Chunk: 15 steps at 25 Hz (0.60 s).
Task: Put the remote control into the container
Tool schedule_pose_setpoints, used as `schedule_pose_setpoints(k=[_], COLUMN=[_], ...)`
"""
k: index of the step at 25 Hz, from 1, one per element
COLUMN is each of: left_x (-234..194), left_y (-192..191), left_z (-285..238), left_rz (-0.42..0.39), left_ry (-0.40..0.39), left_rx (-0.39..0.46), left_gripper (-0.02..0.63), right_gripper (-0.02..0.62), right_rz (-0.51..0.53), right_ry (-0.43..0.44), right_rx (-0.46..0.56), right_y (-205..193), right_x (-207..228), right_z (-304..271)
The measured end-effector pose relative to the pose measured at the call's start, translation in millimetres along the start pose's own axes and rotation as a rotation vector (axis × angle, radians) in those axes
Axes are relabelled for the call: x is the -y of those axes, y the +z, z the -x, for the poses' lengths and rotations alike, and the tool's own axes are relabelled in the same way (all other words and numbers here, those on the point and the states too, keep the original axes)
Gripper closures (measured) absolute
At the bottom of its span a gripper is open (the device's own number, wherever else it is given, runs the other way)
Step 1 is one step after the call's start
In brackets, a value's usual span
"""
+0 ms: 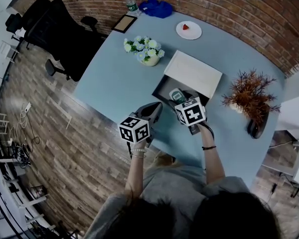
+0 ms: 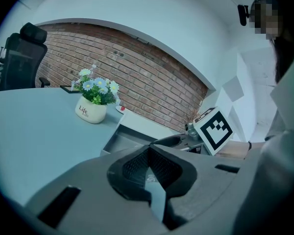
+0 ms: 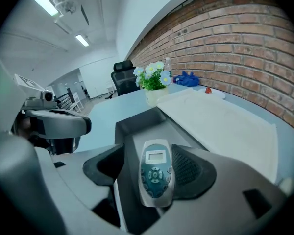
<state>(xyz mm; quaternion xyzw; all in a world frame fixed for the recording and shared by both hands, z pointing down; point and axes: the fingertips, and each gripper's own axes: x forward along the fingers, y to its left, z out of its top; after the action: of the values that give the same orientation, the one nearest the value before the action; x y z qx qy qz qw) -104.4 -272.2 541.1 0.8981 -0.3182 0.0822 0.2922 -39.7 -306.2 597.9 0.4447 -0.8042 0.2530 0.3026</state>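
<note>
Grey remote control (image 3: 156, 173) lies face up in the dark open container (image 3: 137, 126), between the jaws of the right gripper (image 3: 150, 166); these jaws stand wide apart and do not clamp it, with a clear gap at the left jaw. Left gripper (image 2: 148, 153) is held beside the container above the pale blue table (image 2: 34, 131), jaw tips together, nothing between them. White lid (image 1: 193, 73) lies along the container's far side.

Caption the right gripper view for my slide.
Right tool, jaws apart, above the remote lying in the open dark box, white lid alongside.
</note>
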Motion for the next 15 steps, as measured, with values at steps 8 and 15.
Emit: schedule_pose_setpoints(k=[8,15], left_x=[23,47], left_y=[3,8], left_z=[1,1], left_rz=[-0.051,-0.105], left_ry=[-0.035,-0.079], left_rx=[0.026,0.072], left_gripper=[0.603,0.603], right_gripper=[0.422,0.518], right_rz=[-0.055,-0.075], right_ry=[0.011,0.003], right_rx=[0.120,0.220], right_y=[4,11], right_x=[-6,-5], right_z=[36,69])
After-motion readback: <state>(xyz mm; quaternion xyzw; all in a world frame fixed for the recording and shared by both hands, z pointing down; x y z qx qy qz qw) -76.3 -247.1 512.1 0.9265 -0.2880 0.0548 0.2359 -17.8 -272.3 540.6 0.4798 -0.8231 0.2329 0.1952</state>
